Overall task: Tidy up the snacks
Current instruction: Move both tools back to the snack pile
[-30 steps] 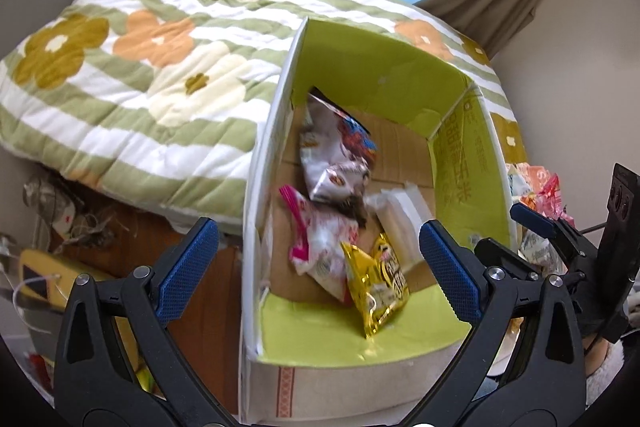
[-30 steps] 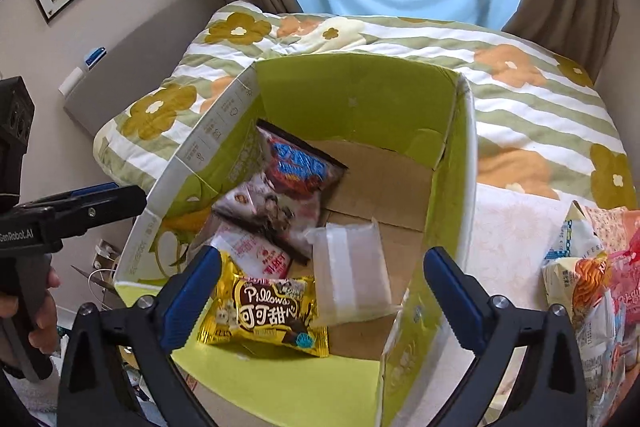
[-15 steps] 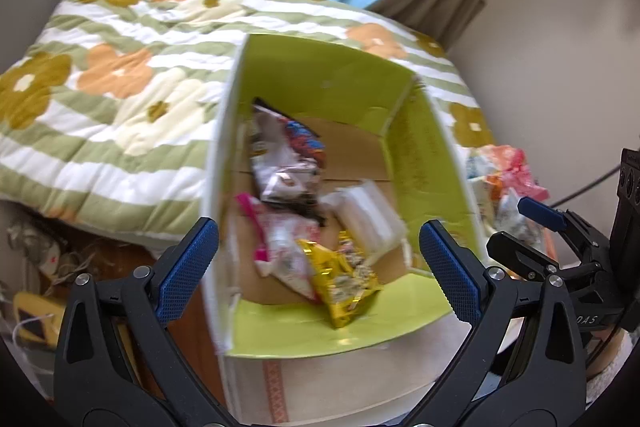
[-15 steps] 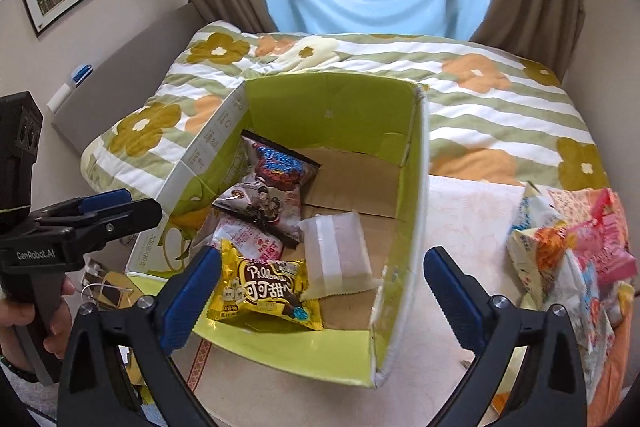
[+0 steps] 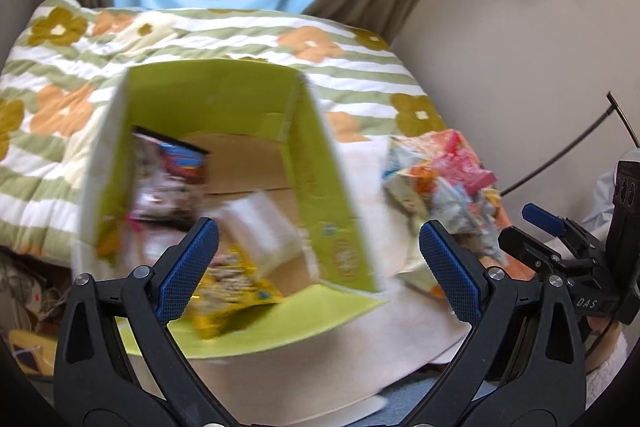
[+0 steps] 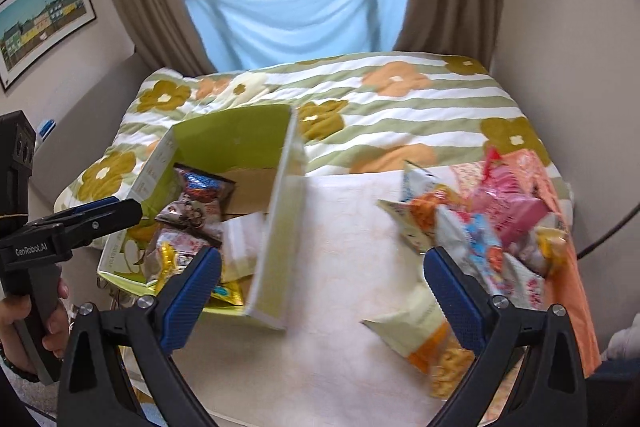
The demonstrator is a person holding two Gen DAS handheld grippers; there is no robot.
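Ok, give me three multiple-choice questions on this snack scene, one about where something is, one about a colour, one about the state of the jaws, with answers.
1. Where is the loose snack pile relative to the box?
A. inside it
B. to its right, on the table
C. on the quilt

2. What colour is the box's inner lining?
A. lime green
B. red
C. black

3. How do the right gripper jaws stand?
A. shut on a packet
B. open, empty
C. shut, empty

Answers: 1 B, the pile lies right of the box wall; 2 A, the inner walls are lime green; 3 B, the blue pads sit wide apart with nothing between.
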